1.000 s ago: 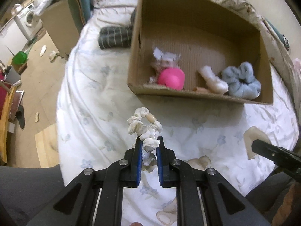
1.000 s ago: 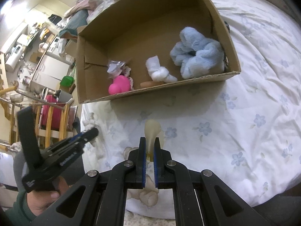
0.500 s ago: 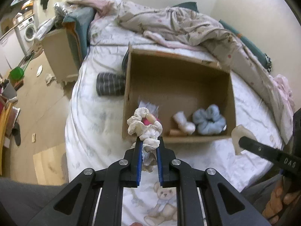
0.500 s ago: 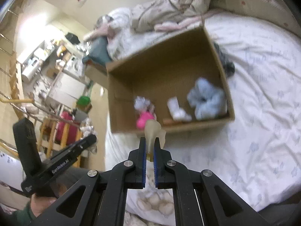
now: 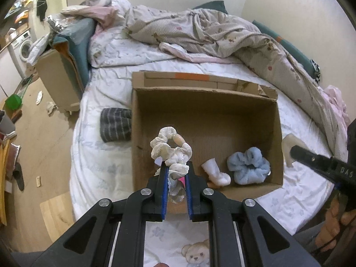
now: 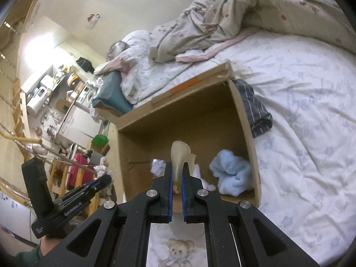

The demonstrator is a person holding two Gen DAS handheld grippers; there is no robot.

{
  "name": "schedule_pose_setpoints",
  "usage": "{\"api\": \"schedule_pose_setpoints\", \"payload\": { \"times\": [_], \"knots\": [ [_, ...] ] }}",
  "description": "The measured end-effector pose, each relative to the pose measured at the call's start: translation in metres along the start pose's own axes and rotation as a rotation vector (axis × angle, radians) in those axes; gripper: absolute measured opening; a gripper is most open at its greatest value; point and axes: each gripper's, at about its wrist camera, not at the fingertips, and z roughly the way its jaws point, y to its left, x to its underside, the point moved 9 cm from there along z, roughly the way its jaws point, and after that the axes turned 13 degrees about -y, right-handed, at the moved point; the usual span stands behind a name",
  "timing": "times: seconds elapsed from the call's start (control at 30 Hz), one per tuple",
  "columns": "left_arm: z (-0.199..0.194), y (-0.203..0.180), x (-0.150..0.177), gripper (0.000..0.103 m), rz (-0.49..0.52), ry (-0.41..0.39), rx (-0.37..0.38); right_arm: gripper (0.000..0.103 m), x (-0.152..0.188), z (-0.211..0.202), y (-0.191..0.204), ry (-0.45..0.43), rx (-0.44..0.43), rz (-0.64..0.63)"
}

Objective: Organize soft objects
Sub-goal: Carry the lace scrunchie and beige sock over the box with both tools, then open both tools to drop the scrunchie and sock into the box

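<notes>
Left claw [image 5: 175,173] clenched on white scrunchie [image 5: 171,149], right claw [image 6: 176,173] on beige piece [image 6: 180,158], above box [image 5: 276,133].

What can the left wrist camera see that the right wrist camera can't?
Only the left wrist view shows the cream scrunchie pinched in the left gripper, and a washing machine far off.

Only the right wrist view shows a pink suitcase and kitchen shelves beside the bed.

Both show the cardboard box on the bed, the blue scrunchie inside it, the striped cloth beside the box, and the beige soft piece held in the right gripper.
</notes>
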Motion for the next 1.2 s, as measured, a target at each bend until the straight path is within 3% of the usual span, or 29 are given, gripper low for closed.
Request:
{"api": "schedule_pose_setpoints", "payload": {
  "times": [0.13,0.4,0.83,1.2],
  "knots": [
    [0.024,-0.007,0.011,0.012,0.029,0.016,0.009,0.008,0.012,0.018,-0.019,0.032,0.039,0.041],
    [0.05,-0.005,0.031,0.013,0.032,0.056,0.012,0.008,0.037,0.041,-0.025,0.118,0.086,-0.018],
    [0.052,-0.006,0.036,0.013,0.02,0.063,0.026,0.008,0.06,0.058,-0.018,0.193,0.117,-0.066],
    [0.051,-0.009,0.036,0.015,0.032,0.061,0.02,0.008,0.061,0.065,-0.014,0.202,0.118,-0.067]
  ]
}}
